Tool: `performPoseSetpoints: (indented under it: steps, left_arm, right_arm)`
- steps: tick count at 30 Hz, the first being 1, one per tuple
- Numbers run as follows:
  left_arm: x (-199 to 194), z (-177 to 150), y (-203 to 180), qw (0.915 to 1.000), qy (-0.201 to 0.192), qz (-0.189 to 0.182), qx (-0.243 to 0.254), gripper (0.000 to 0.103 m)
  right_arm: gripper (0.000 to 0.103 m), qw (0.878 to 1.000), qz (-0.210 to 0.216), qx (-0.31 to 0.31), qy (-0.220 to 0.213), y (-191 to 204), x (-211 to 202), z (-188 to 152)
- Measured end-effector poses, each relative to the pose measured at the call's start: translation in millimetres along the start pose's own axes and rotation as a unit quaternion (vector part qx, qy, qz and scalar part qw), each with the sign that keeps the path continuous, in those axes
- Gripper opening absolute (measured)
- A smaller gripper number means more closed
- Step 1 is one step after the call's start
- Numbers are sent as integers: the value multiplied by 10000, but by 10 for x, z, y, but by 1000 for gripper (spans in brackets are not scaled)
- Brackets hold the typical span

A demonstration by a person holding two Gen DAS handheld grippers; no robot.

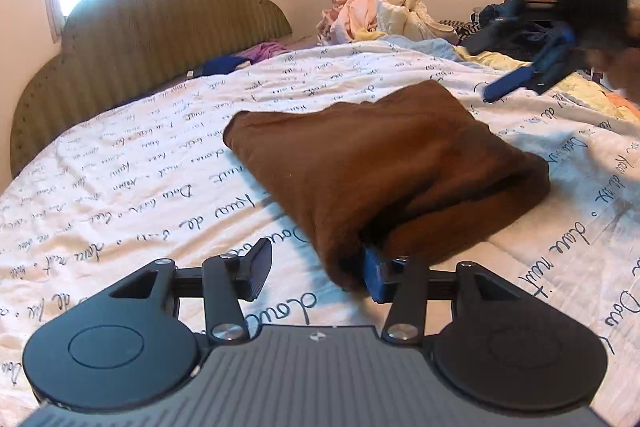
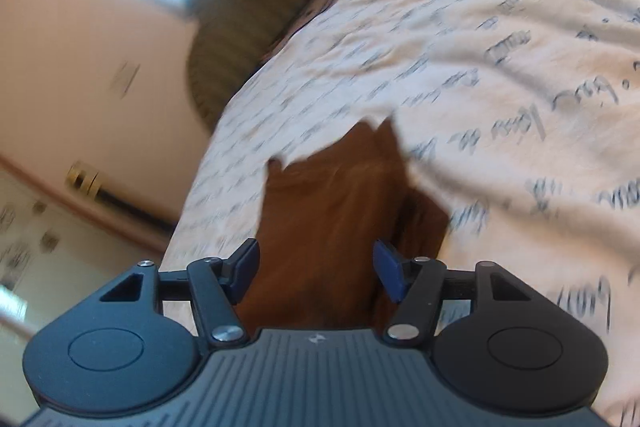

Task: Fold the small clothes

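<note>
A brown garment (image 1: pixel 384 163) lies folded on the white bedspread with script print (image 1: pixel 140 167). My left gripper (image 1: pixel 316 275) is open at its near corner; the right finger (image 1: pixel 374 277) is tucked under the cloth edge, the left finger (image 1: pixel 258 267) is bare on the bedspread. My right gripper (image 2: pixel 316 273) is open, tilted, with the brown garment (image 2: pixel 320 219) between and beyond its fingers, not pinched. The right gripper also shows blurred at the far right of the left wrist view (image 1: pixel 532 71), above the bed.
A green padded headboard (image 1: pixel 140 39) stands at the back left. A pile of pale clothes (image 1: pixel 380 15) and dark clothes (image 1: pixel 512 23) lies at the far side. Blue and purple cloth (image 1: pixel 240 59) lies by the headboard.
</note>
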State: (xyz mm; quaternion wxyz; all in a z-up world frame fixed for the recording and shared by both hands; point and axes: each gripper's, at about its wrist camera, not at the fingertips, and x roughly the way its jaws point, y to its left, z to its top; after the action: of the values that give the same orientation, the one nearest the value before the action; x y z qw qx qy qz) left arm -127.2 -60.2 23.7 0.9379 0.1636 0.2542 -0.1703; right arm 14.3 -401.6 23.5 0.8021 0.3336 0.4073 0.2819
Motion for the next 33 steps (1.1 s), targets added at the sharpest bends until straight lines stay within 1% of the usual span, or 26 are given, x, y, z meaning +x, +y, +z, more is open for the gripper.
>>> performPoseSetpoints:
  steps: [3,6,9,10,11,12,13,16,18,19,20,22,24,25,26,27,28,29,30,31,32,33]
  left_arm:
    - [117,4,-13,9998,137,9,-119,48]
    - [186,18,-15,9995,258,55,-200,48]
    - [212,27,-5,9990,335,69,-294,48]
    - [218,24,9,9988,358,56,-344,48]
    - [222,22,16,9986,380,43,-371,47]
    - [225,18,21,9985,396,33,-384,44]
    - [226,15,25,9984,410,19,-396,41]
    - [234,9,33,9980,445,-25,-449,38]
    - [244,0,28,9979,448,-45,-466,38]
    - [252,-7,24,9979,446,-47,-459,38]
    - [254,-10,18,9981,443,-38,-436,38]
    - [246,-13,23,9981,435,-50,-428,38]
    - [213,-13,68,9978,434,-160,-470,38]
    - [176,-5,101,9976,441,-255,-472,39]
    - [114,7,151,9970,434,-396,-511,41]
    - [43,21,236,9956,416,-588,-602,52]
    - [-25,31,326,9934,376,-801,-734,67]
    - [-92,47,449,9897,292,-1017,-967,72]
    - [-125,75,575,9857,211,-1126,-1240,79]
    - [-112,122,712,9806,174,-1183,-1553,81]
    - [-59,179,843,9749,167,-1189,-1877,81]
    - [16,234,965,9682,150,-1145,-2220,81]
  right_arm:
    - [62,9989,-79,-343,317,161,0,-251]
    - [61,9958,-352,-646,552,250,154,-432]
    - [37,9939,-379,-745,720,250,344,-533]
    - [14,9909,-597,-859,848,240,440,-568]
    - [7,9863,-882,-1000,973,222,523,-596]
    - [6,9841,-956,-1086,1029,200,565,-617]
    - [6,9840,-923,-1108,1043,201,561,-617]
    - [5,9807,-1024,-1381,930,314,371,-582]
    - [5,9795,-1215,-1357,863,253,292,-539]
    - [5,9785,-1308,-1307,914,185,300,-541]
    - [5,9786,-1303,-1226,1015,101,349,-559]
    - [5,9810,-1194,-1156,998,60,362,-573]
    - [9,9836,-1080,-1084,956,80,316,-534]
    - [13,9851,-967,-1033,978,88,282,-505]
    - [21,9866,-879,-922,1017,97,220,-455]
    - [26,9880,-839,-857,970,111,151,-405]
    - [34,9904,-749,-860,778,135,47,-339]
    - [47,9926,-641,-888,529,152,-57,-275]
    - [56,9937,-573,-907,325,163,-135,-202]
    - [73,9939,-562,-938,141,170,-184,-125]
    - [78,9930,-615,-1003,-51,184,-201,-22]
    - [77,9920,-662,-1065,-150,203,-174,72]
